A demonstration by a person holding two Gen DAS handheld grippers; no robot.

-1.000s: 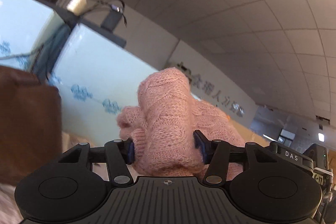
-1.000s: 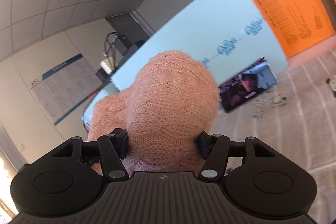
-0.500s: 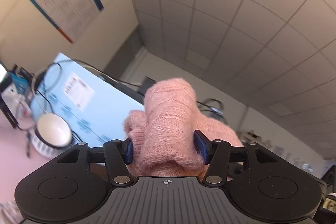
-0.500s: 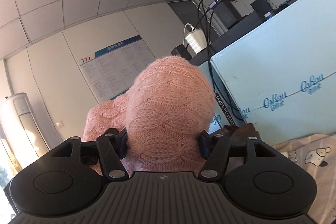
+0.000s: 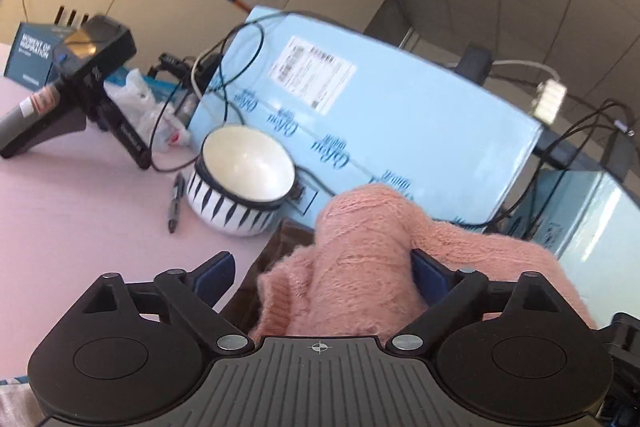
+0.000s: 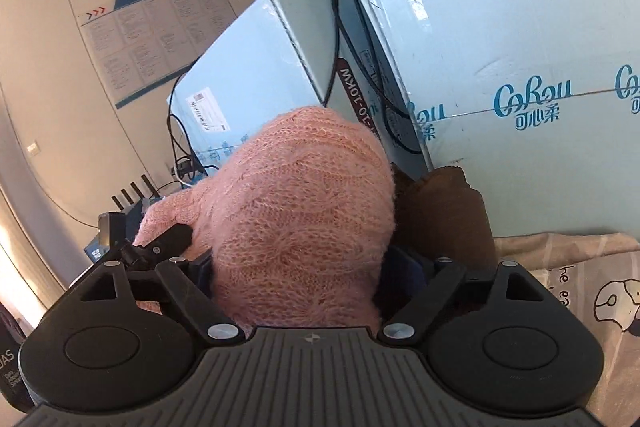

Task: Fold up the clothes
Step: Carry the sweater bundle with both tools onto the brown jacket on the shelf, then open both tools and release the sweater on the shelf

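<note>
A pink knitted sweater (image 5: 360,263) lies between the fingers of my left gripper (image 5: 320,271). The jaws stand wide apart: the left pad is clear of the knit, the right pad touches it. In the right wrist view the same pink sweater (image 6: 296,223) bulges up between the fingers of my right gripper (image 6: 296,267), which is shut on it. The other gripper's finger (image 6: 168,239) shows at the left of the sweater. A brown garment (image 6: 444,215) lies behind the sweater, also seen in the left wrist view (image 5: 280,247).
A white bowl with black stripes (image 5: 244,183) and a pen (image 5: 174,203) lie on the pink tabletop (image 5: 80,211). Light blue cartons (image 5: 380,131) with cables stand behind. A black handheld device (image 5: 80,83) rests at the far left. A printed cloth (image 6: 580,291) covers the surface at right.
Both grippers have tilted down from the ceiling toward the table. The left gripper's jaws have opened, its left pad now off the sweater. The right gripper still holds the sweater.
</note>
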